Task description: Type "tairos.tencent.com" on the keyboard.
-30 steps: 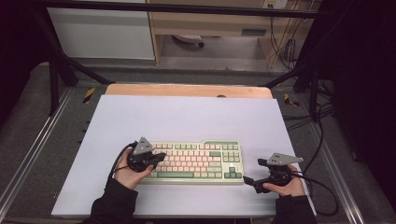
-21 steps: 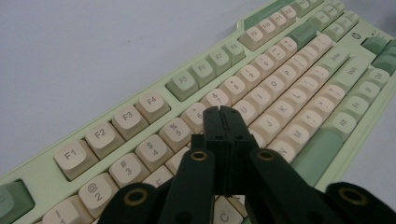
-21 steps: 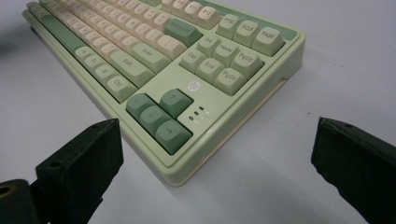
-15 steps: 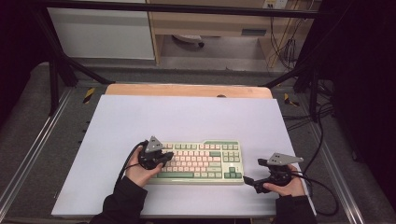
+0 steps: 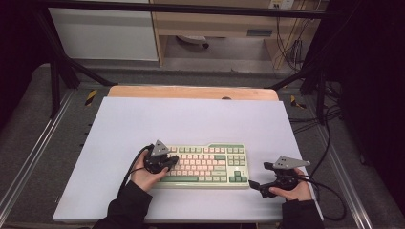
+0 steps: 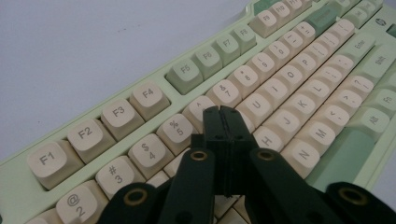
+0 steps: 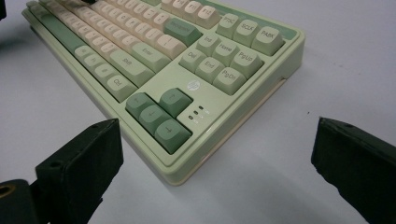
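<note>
Left gripper view shows the left gripper [image 6: 223, 112] with jaws pressed together into one blunt tip, poised over the keyboard [image 6: 299, 88] near its 6 key, likely to press keys, while the right gripper [image 7: 219, 154], jaws wide apart, waits beside the arrow-key corner.

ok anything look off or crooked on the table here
Nothing stands out. The keyboard lies flat and square on the white mat, keys all in place. The left tongs, shut, sit over the number row; the right tongs stand open beside its corner.
</note>
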Demonstrator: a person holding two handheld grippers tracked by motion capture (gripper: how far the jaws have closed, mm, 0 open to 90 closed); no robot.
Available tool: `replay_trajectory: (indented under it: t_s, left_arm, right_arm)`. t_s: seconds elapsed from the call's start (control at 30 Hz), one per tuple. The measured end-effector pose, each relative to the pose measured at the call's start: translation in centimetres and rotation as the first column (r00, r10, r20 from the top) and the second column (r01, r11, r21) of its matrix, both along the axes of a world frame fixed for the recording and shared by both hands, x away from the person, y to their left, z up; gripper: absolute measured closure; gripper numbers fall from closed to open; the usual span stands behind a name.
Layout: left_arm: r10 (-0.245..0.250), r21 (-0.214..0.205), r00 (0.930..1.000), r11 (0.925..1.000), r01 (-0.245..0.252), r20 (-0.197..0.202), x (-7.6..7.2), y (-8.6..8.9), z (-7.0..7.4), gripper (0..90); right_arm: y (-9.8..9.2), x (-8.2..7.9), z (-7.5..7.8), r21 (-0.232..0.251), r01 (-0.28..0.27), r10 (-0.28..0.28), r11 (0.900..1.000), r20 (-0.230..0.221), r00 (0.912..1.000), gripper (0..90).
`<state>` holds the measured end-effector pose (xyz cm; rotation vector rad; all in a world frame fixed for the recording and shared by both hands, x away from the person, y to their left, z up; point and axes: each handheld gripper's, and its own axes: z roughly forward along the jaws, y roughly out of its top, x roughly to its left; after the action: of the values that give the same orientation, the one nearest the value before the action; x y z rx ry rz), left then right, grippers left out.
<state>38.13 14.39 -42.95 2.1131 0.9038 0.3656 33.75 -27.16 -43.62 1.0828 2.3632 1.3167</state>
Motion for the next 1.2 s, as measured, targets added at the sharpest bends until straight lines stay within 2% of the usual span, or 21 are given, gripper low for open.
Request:
replay_trajectory:
  t_s: [0.03, 0.07, 0.3, 0.6, 1.03, 1.2]
  left_arm:
    - [-0.002, 0.008, 1.0000, 1.0000, 0.002, -0.001, 0.0, -0.1, -0.1, 90.0]
    - [-0.001, -0.003, 1.0000, 1.0000, 0.001, 0.003, 0.0, -0.1, -0.2, 90.0]
    - [-0.007, -0.007, 1.0000, 0.9999, 0.007, -0.002, -0.1, -0.1, -0.2, 90.0]
    - [-0.021, -0.017, 0.9997, 0.9996, 0.021, 0.013, -0.8, 0.5, 0.8, 90.0]
    - [-0.027, -0.006, 0.9995, 0.9996, 0.027, 0.019, -2.0, 2.6, 1.3, 90.0]
    - [-0.010, -0.005, 0.9998, 0.9999, 0.011, 0.014, -2.2, 3.6, 1.1, 90.0]
  right_arm:
    - [0.0, 0.0, 0.0, -0.003, -0.001, 0.001, 1.0000, 0.000, 1.0000, 2.6]
    - [0.0, 0.0, 0.0, -0.003, -0.001, 0.001, 1.0000, 0.000, 1.0000, 2.6]
    - [0.1, 0.0, -0.1, -0.007, -0.003, 0.003, 1.0000, -0.007, 1.0000, 2.6]
    - [0.1, 0.0, -0.1, -0.007, -0.002, 0.002, 1.0000, 0.000, 1.0000, 2.5]
    - [0.0, 0.0, 0.0, -0.004, 0.001, -0.001, 1.0000, -0.001, 1.0000, 2.5]
    - [0.0, 0.0, 0.0, -0.004, 0.000, 0.000, 1.0000, -0.001, 1.0000, 2.5]
